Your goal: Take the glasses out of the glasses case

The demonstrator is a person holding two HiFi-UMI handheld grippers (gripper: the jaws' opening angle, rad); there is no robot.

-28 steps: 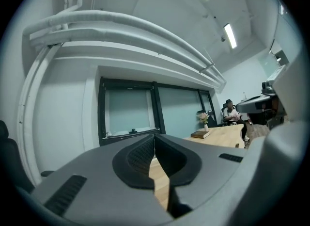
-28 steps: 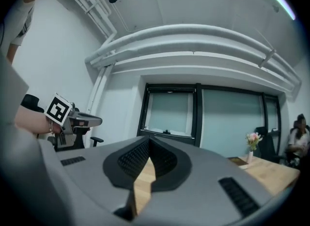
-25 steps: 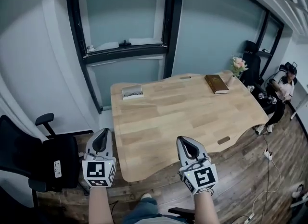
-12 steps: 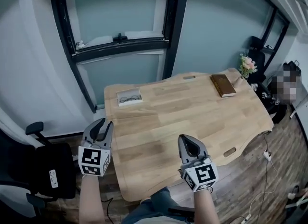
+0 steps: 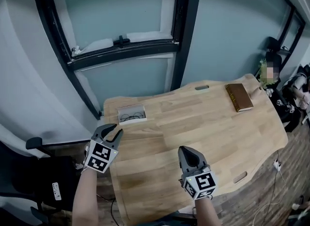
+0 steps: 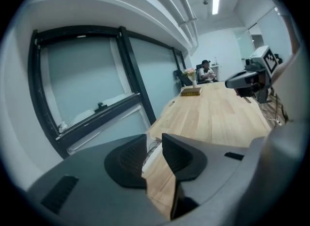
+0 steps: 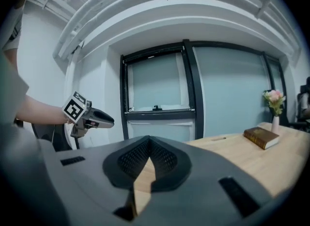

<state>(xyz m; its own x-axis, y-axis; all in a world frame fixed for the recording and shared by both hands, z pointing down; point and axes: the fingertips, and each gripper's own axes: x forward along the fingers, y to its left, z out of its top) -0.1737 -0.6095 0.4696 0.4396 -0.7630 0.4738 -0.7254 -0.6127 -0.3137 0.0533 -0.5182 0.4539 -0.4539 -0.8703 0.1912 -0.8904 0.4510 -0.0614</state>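
- the case (image 5: 131,107) lies open on the wooden surface (image 5: 203,133), near the surface's upper-left corner and left of centre in the head view.
- the glasses (image 5: 131,117) lie inside the case, a thin dark frame against the pale lining.
- the left gripper (image 5: 112,132) is held at the surface's left edge, just below the case in the frame and apart from it, pointing up and to the right toward it.
- its fingers (image 6: 128,159) stand apart with nothing gripped. in the left gripper view the case shows through the gap, further off.
- the right gripper (image 5: 185,150) is held over the lower middle of the surface, well apart from the case, pointing up the frame.
- its fingers (image 7: 133,159) meet at the tips and hold nothing.
- a brown book (image 5: 239,97) lies closed near the upper-right end of the surface, well apart from the case.
- a dark-framed window (image 5: 121,40) fills the top of the frame behind the surface, and a black chair (image 5: 29,171) sits at the lower left.
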